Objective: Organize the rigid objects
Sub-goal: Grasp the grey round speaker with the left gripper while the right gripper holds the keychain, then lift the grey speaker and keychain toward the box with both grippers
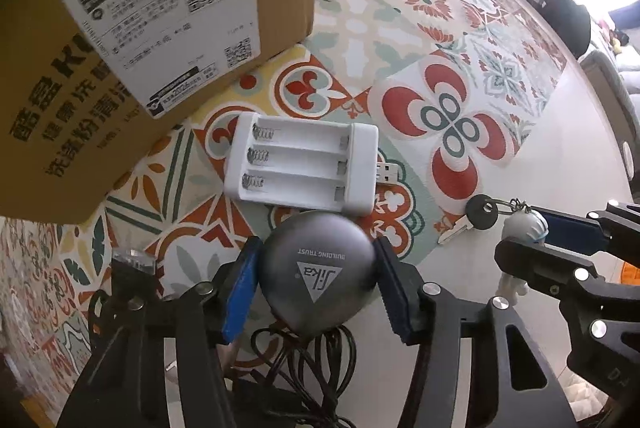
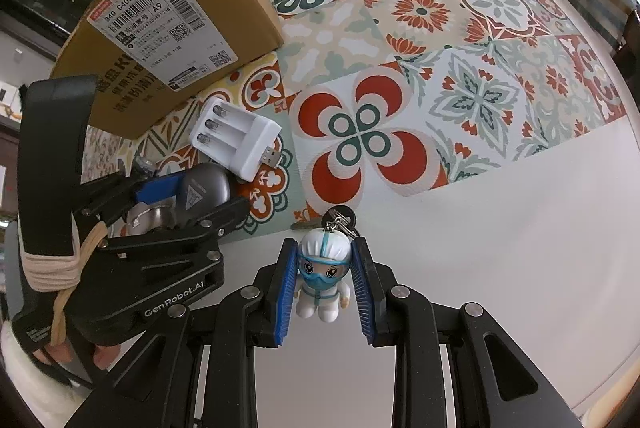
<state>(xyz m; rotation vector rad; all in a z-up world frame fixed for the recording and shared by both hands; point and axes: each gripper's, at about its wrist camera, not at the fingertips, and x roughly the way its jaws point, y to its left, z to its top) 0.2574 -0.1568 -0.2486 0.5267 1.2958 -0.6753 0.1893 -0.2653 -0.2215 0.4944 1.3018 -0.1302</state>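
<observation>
My left gripper is shut on a grey round Sika gadget with a black cable under it; both also show in the right wrist view. A white battery charger with a USB plug lies just beyond it on the patterned mat, also in the right wrist view. My right gripper has its blue pads on either side of a white medic figurine keychain, closed around its head. Its black-headed key lies on the table.
A large cardboard box with a shipping label stands at the back left, close behind the charger; it also shows in the right wrist view. The patterned mat covers the white round table. Chairs stand beyond the far edge.
</observation>
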